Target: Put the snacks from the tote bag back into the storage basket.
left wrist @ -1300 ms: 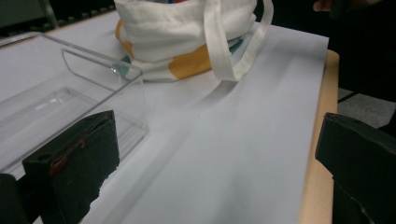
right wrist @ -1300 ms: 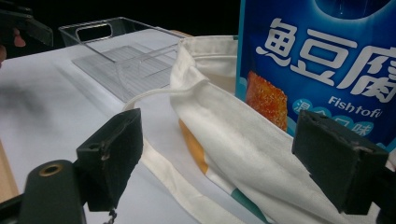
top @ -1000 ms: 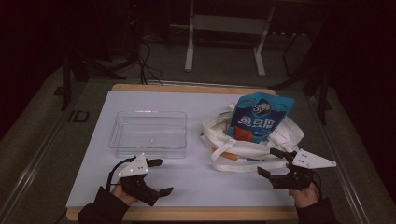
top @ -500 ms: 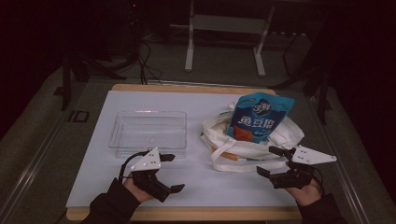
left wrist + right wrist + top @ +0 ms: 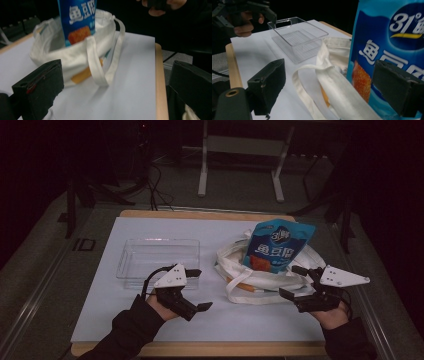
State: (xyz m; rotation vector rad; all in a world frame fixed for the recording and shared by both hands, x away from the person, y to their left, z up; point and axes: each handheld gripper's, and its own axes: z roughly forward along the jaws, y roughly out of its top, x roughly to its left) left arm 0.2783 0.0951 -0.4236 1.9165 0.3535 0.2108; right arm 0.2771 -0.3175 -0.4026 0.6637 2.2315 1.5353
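Nearest the table's front edge, two black two-jaw grippers held in dark-sleeved hands: left gripper (image 5: 199, 290) with jaws spread wide and empty, right gripper (image 5: 294, 281) likewise spread wide and empty, both low over the white sheet-covered table top (image 5: 150, 230). Between the two, bare white surface running back from the front edge, unobstructed up to the bag's handles. Just ahead of the left gripper and slightly to its left, a clear rectangular plastic tray (image 5: 158, 261), lying flat and empty, its near wall close to the upper jaw. Straight across from the left gripper, seen through its own view, a cream-white cloth tote bag (image 5: 75, 55) slumped on the table, one strap loop (image 5: 100, 72) trailing forward onto the sheet, with open white surface beyond that out to the wooden table edge (image 5: 160, 82). Directly in front of the right gripper, the same bag's straps lying between the jaws' line and the tray, folded cloth blocking a straight path. Standing upright inside the bag, a blue glossy snack pouch (image 5: 275, 245) with white lettering and an orange picture, top well above the bag's rim, just ahead of the right gripper's farther jaw. Beyond the table's far edge, dark floor, cables and a white metal stand frame (image 5: 240, 160).
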